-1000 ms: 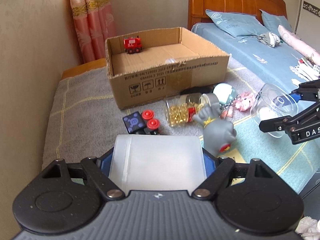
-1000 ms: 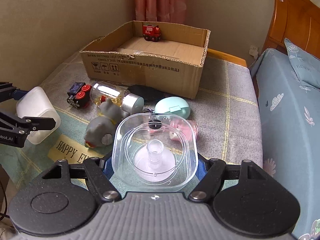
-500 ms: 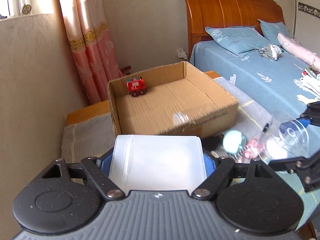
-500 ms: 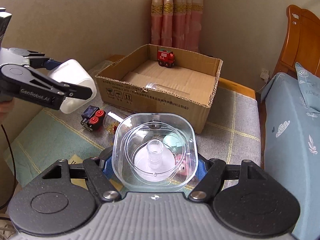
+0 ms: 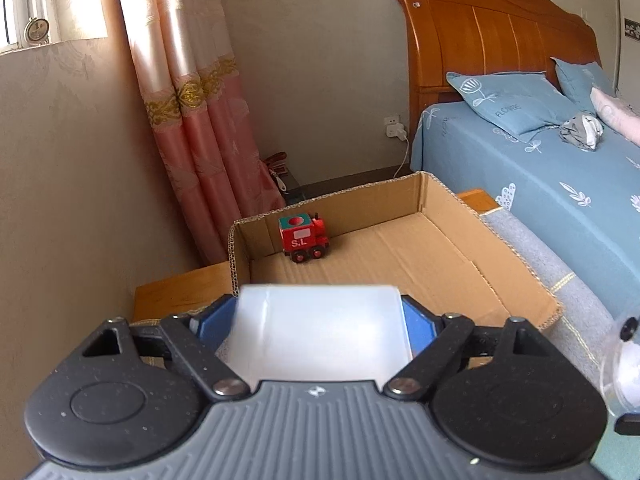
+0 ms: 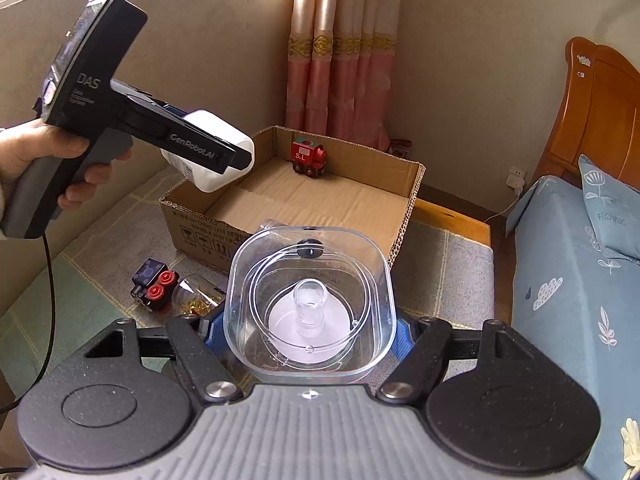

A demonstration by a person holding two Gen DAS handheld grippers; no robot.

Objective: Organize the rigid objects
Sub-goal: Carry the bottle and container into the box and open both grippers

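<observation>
**White tub over the box, clear container held low**

Pink curtains (image 6: 340,60) hang behind an open cardboard box (image 6: 404,216) on a grey checked table cover (image 6: 452,264); a red toy train (image 6: 308,156) sits in its far corner. At upper left of the right wrist view, a hand (image 6: 44,152) holds the left gripper (image 6: 236,156) above the box's near-left corner, its fingers opening around a white plastic tub (image 6: 216,132). Low in the frame, the right gripper (image 6: 308,320) has its fingers clamped on a clear square container (image 6: 276,264). A dark toy block with red studs (image 6: 154,284) lies left of it.
</observation>
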